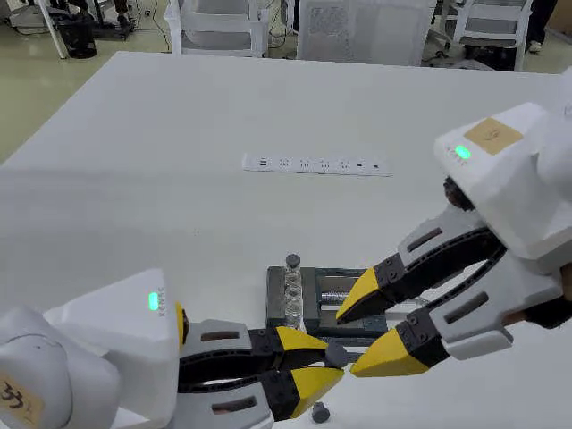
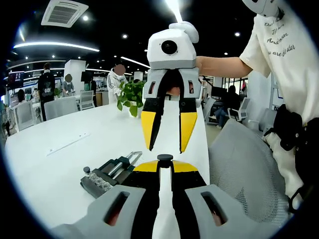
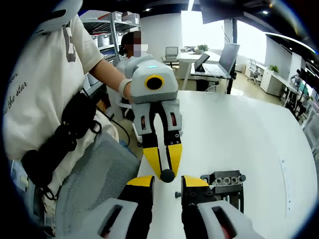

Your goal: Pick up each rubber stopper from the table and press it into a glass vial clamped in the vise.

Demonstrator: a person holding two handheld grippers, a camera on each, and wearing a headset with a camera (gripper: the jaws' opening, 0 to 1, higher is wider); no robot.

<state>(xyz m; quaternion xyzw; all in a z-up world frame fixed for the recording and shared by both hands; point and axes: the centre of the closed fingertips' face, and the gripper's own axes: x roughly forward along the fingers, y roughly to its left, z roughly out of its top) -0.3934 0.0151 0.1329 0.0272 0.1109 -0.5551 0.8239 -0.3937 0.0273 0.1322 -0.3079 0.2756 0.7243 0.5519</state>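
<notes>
White desk (image 1: 179, 134) carrying a dark vise (image 1: 315, 288), which clamps a row of glass vials (image 1: 292, 293). The far vial already wears a stopper (image 1: 292, 261); the nearer ones look open.

The step in hand appears to be bringing the next stopper to an open vial, or passing it across to the other gripper first. To do it well, keep the stopper's axis upright, centre it over the vial mouth before lowering, and press straight down so that the glass takes no sideways load. If it is passed, the receiving fingers should close fully before the giving ones let go.

The right gripper (image 1: 349, 344) reaches in from the right. Its fingers (image 1: 362, 299) stand wide apart and hold nothing, their yellow tips flanking the held stopper; no contact with it can be made out.

The left gripper (image 1: 332, 359) lies low beside the vise, with its fingers (image 1: 304, 340) drawn together on a small dark rubber stopper (image 2: 165, 158) pinched at the tips.

A spare stopper (image 1: 319, 412) lies on the desk just below the left gripper.
</notes>
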